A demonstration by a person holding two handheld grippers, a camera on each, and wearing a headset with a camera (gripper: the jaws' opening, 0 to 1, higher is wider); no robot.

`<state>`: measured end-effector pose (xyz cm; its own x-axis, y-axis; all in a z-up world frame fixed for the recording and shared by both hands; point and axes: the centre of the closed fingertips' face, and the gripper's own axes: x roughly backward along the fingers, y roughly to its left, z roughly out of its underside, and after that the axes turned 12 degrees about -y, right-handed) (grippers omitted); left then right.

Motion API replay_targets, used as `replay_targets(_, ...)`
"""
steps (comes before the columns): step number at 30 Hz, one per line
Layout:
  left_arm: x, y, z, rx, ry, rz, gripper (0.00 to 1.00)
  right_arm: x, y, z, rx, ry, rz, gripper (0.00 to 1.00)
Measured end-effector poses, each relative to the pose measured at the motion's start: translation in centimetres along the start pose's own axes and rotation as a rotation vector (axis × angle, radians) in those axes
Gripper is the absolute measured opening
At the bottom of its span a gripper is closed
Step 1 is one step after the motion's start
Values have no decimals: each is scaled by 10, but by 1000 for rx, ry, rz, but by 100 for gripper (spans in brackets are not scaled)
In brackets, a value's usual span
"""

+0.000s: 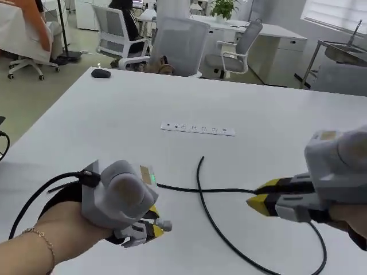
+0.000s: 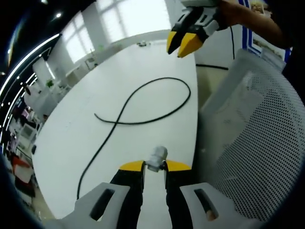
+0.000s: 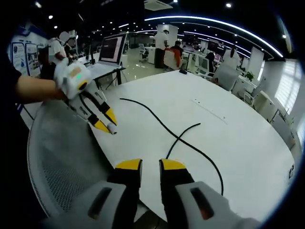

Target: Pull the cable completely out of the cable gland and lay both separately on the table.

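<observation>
The white worktop [image 1: 241, 97] carries the black cable [image 1: 200, 190] near its middle. The cable is thin and dull and lies flat, crossing over itself once. One free end curls toward the far side, and the long run goes off the near right edge. In the left gripper view the cable [image 2: 119, 121] makes a closed loop on the bare worktop [image 2: 86, 95] and touches neither gripper.

The left gripper [image 1: 155, 222] is at the near left, held over the worktop's near edge. A small green-lit label on its grey housing is too blurred to read. Its jaws pinch the cable gland [image 2: 156, 157], a small pale grey fitting with a ribbed body that stands up between the yellow tips, well apart from the cable.

The right gripper [image 1: 262, 193] hovers at the right, just beside the cable's crossing. Its yellow-tipped jaws stand a little apart with nothing between them.

A flat white power strip [image 1: 198, 129] is set in the far worktop. Its markings are too small to read.
</observation>
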<state>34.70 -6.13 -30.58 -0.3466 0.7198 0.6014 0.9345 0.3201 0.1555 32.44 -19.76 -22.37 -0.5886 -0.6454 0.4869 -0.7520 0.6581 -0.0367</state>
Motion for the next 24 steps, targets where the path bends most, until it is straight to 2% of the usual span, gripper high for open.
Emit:
replay_targets(1, -4, -3, 8, 21, 26, 32, 17, 3, 4, 2, -17, -5, -4, 14)
replay_targets(2, -9, -5, 22, 69, 79, 62, 17, 6, 9, 4, -48, -17, -1, 14)
replay_targets(4, -20, -1, 33, 75, 92, 67, 17, 11, 15, 6, -51, -20, 3, 14)
replay_targets(5, -23, -4, 40, 101, 116, 85, 17, 13, 18, 7, -51, -17, 4, 13)
replay_targets(6, -29, -3, 44, 107, 110, 87, 17, 16, 20, 8, -48, -16, 7, 13)
replay_targets(10, -39, -6, 62, 165, 143, 116, 17, 17, 21, 6, -82, -38, 21, 13)
replay_targets(13, -45, -5, 73, 198, 165, 124, 17, 17, 22, 5, -73, -29, 23, 13)
replay_targets(18, -48, -4, 80, 224, 162, 135, 18, 17, 25, 1, -78, -47, 24, 13)
replay_targets(19, -51, -8, 76, 249, 118, 154, 18, 17, 25, 2, -80, -47, 25, 13)
replay_targets(20, -52, -8, 73, 269, 94, 155, 18, 17, 26, 2, -81, -50, 23, 13)
replay_targets(22, -50, -4, 74, 264, 104, 149, 18, 15, 29, 1, -91, -63, 9, 14)
replay_targets(24, -47, 0, 68, 257, 99, 141, 19, 14, 31, 4, -90, -53, 4, 14)
